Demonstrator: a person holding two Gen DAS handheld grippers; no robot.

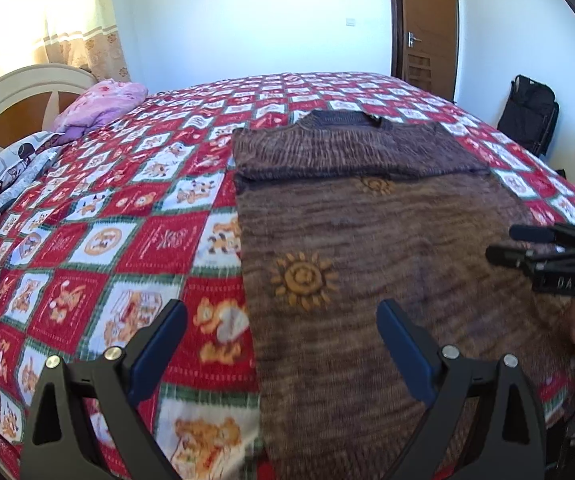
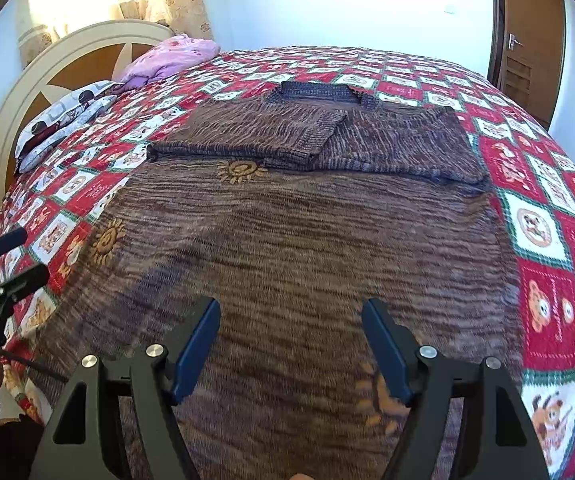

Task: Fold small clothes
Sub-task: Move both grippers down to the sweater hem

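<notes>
1. The brown, streaky knitted sweater with orange sun motifs (image 2: 295, 240) lies flat on the red, white and green checked bedspread with bear prints (image 1: 99, 216). Both sleeves are crossed over the chest at 12 o'clock, just below the ribbed collar. Judged from this, the sleeve fold is done and the lengthwise fold of the body is the step in hand.

2. The left gripper (image 1: 281, 320) hovers low over the sweater's left edge, its blue-padded fingers spread wide and holding nothing. The right gripper (image 2: 290, 320) hovers over the lower body, fingers likewise spread and empty.

3. The next move probably calls for each gripper to drop to the hem at 6 o'clock, pinch one corner apiece, and carry the hem up toward the collar together so the knit does not skew.

4. The hem itself is cut off below both views, behind the gripper frames. The near fabric is blurred, so whether either gripper touches it cannot be told.
</notes>
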